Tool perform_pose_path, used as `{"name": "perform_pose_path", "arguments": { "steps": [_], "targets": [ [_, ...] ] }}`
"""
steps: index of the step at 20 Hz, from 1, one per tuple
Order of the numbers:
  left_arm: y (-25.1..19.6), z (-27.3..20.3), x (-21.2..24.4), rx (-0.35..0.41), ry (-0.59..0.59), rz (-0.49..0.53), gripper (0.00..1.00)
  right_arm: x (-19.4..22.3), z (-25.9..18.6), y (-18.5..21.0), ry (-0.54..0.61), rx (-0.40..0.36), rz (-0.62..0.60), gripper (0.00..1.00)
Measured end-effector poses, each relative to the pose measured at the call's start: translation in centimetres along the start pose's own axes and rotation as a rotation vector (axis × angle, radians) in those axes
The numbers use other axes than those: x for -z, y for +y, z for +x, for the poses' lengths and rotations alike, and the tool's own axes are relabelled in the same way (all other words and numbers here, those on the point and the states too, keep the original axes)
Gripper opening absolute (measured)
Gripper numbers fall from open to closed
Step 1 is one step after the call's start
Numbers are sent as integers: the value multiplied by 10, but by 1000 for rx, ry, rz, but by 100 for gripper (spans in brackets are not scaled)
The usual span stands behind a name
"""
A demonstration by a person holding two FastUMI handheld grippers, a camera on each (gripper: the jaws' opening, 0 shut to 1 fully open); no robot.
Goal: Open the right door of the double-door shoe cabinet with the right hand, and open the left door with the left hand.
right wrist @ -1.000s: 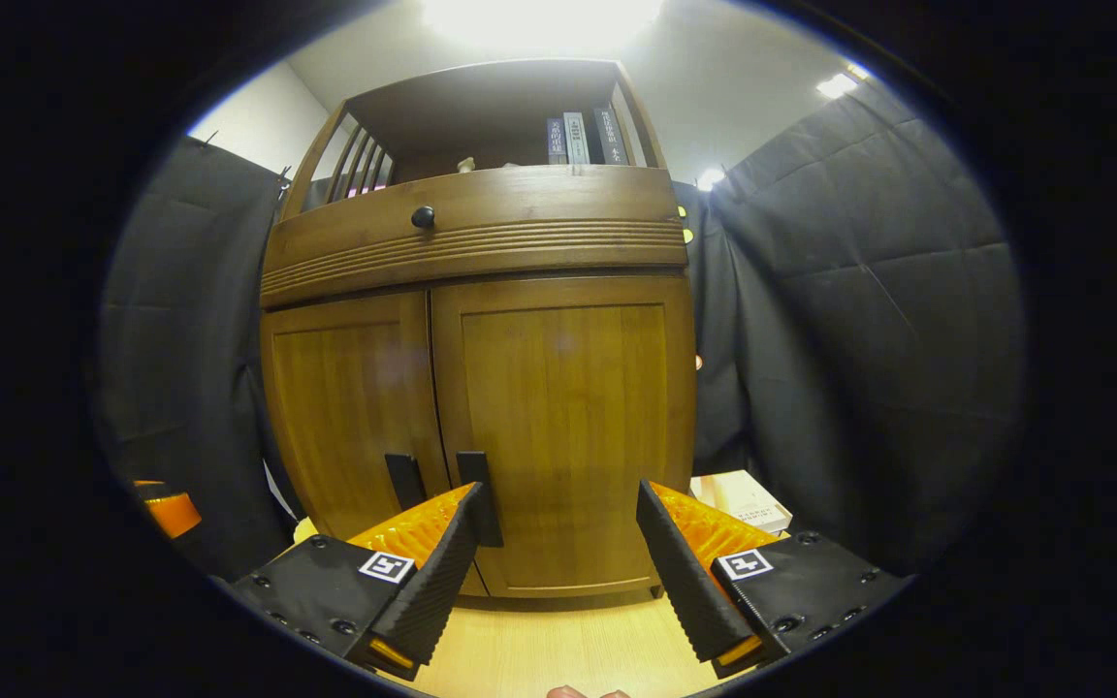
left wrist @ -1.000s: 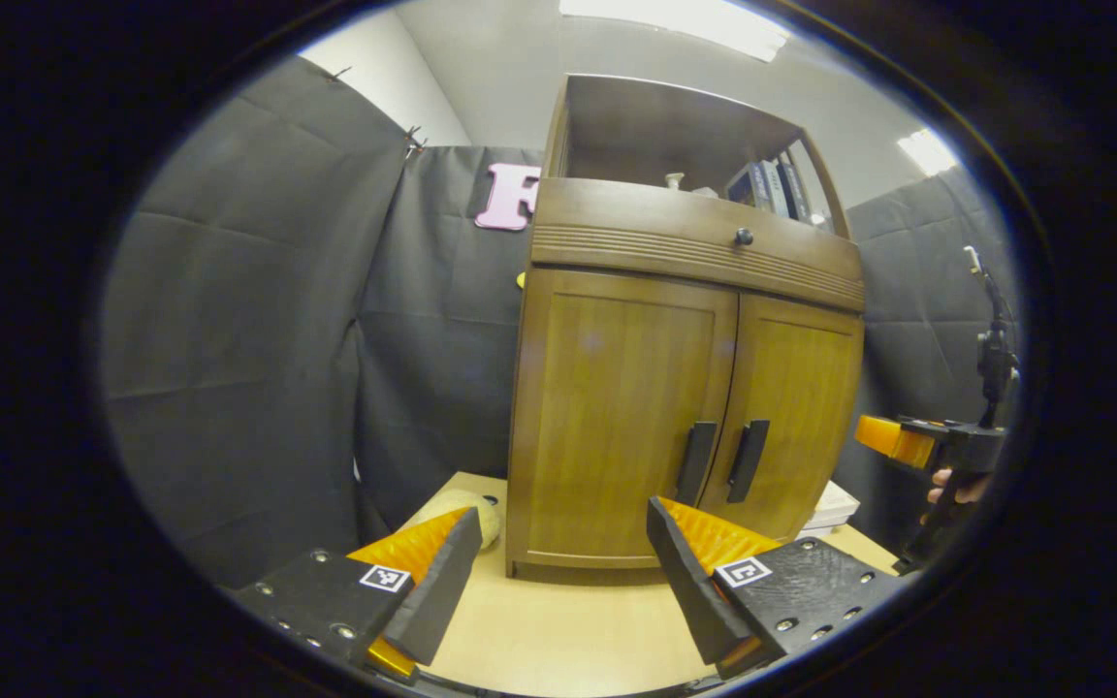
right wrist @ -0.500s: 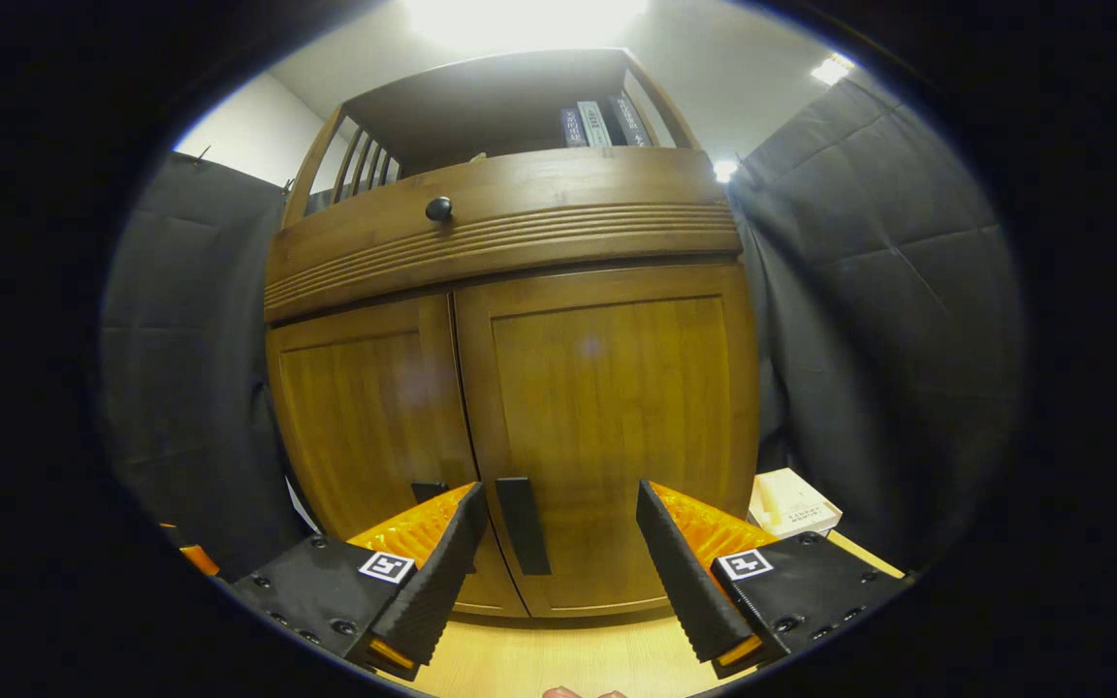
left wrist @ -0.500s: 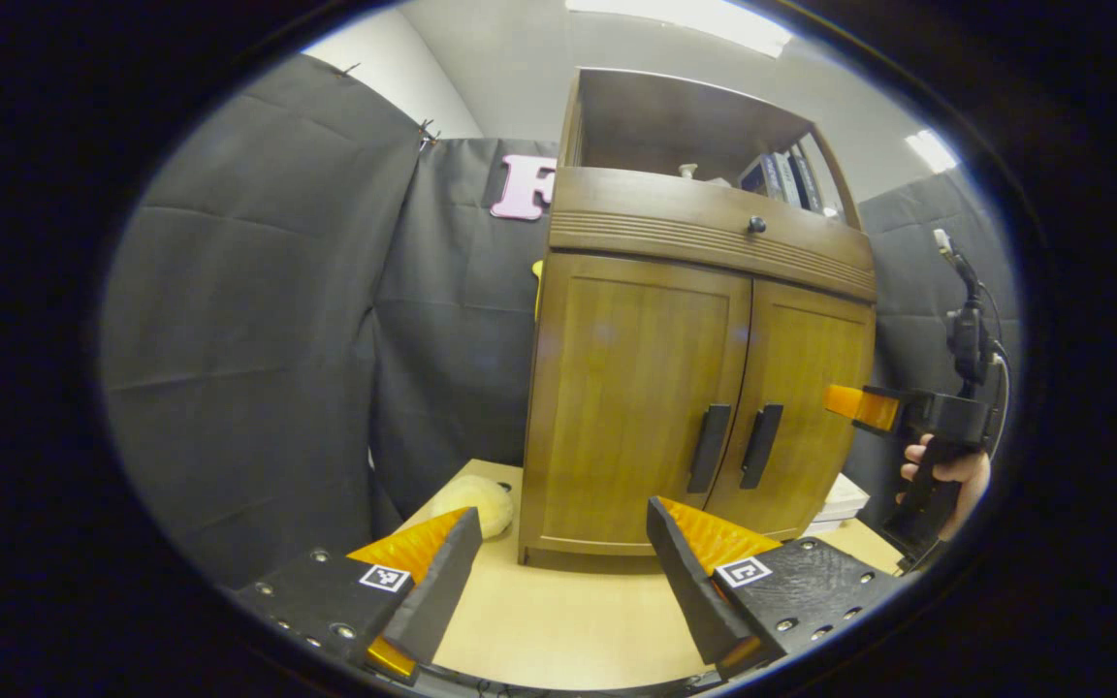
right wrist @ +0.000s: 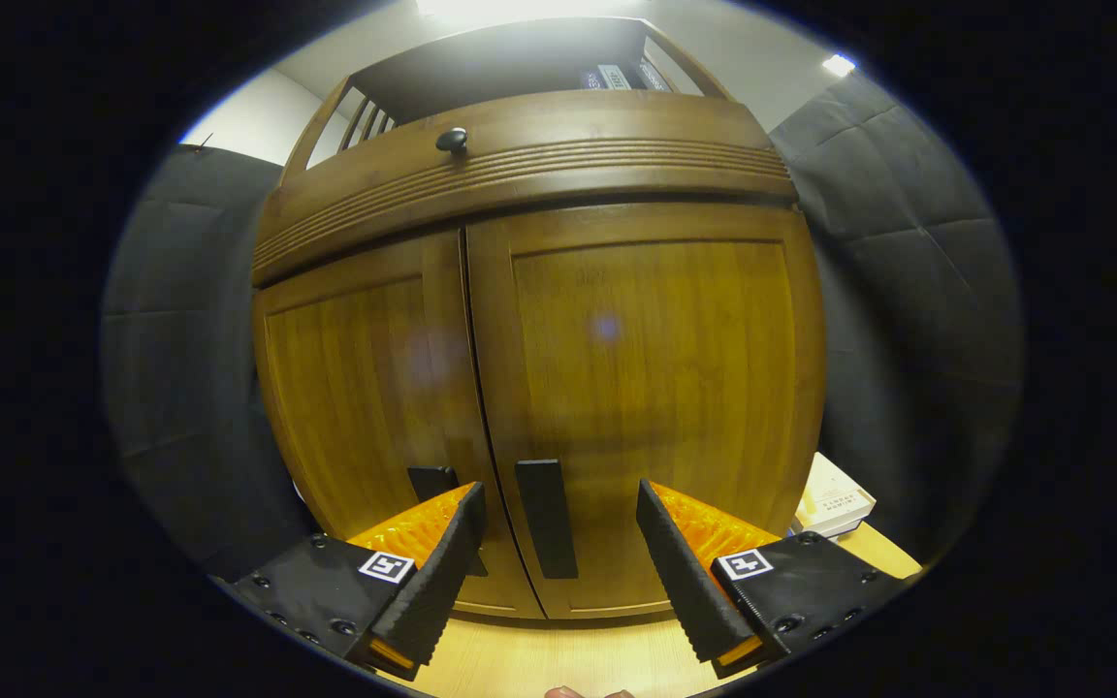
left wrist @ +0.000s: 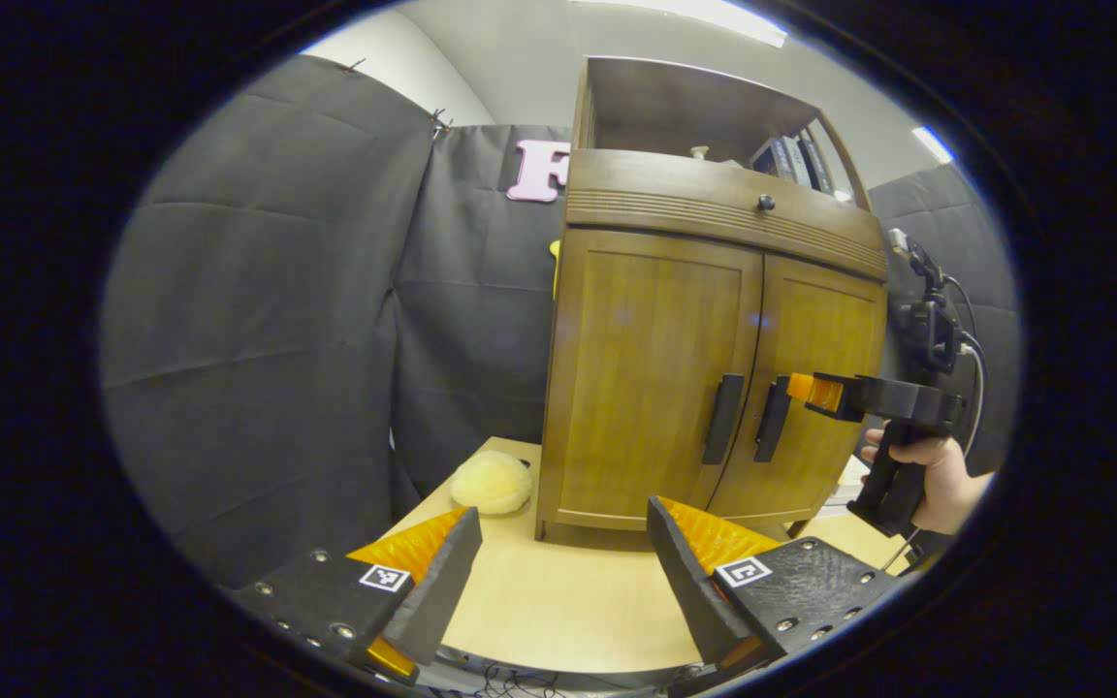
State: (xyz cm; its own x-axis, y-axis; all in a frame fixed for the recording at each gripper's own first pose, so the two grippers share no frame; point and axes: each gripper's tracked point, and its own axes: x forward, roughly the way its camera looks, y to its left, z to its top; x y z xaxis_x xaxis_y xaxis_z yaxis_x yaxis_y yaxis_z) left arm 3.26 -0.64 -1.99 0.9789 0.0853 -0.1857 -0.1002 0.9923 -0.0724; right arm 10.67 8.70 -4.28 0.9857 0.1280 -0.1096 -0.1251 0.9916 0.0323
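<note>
Shoe cabinet: wooden, two doors below a ribbed drawer front with a small knob, open shelf on top holding books. Stands on the counter, toward its back. Both doors shut.

Right door: closed, seam against its neighbour tight. Its handle, a dark upright bar, sits beside the seam and low on the panel.

Left door: closed. Its handle mirrors the other, just across the seam.

Right gripper: fingers spread wide, nothing held. In the right gripper view the right door's handle stands between them, untouched on both sides. In the left gripper view this gripper, held by a hand, has its tips right at the right door's handle.

Left gripper: spread wide, empty, low over the counter and well apart from the cabinet.

Small items: pale round plush on the counter just left of the cabinet; a flat box at its right side.

Risks, as a judgement:
- The two handles are near neighbours; a finger drifting across the seam could catch the left door's handle or wedge between the bars.
- Closing with the tips only part way along the bar could let it slip on the pull.
- A straight pull, not following the hinge arc, may drag the cabinet along the counter
</note>
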Motion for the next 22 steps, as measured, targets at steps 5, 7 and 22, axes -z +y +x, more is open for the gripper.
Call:
{"name": "perform_pose_path", "arguments": {
  "steps": [5,7,22],
  "targets": [
    [1,0,-5,-56,12,3,100,9,30,-2,34,-2,-6,98],
    [1,0,-9,-77,15,1,100,13,41,0,53,-4,5,98],
    [-18,18,-21,-120,34,4,100,26,77,11,152,-81,-6,46]
  ]
}}
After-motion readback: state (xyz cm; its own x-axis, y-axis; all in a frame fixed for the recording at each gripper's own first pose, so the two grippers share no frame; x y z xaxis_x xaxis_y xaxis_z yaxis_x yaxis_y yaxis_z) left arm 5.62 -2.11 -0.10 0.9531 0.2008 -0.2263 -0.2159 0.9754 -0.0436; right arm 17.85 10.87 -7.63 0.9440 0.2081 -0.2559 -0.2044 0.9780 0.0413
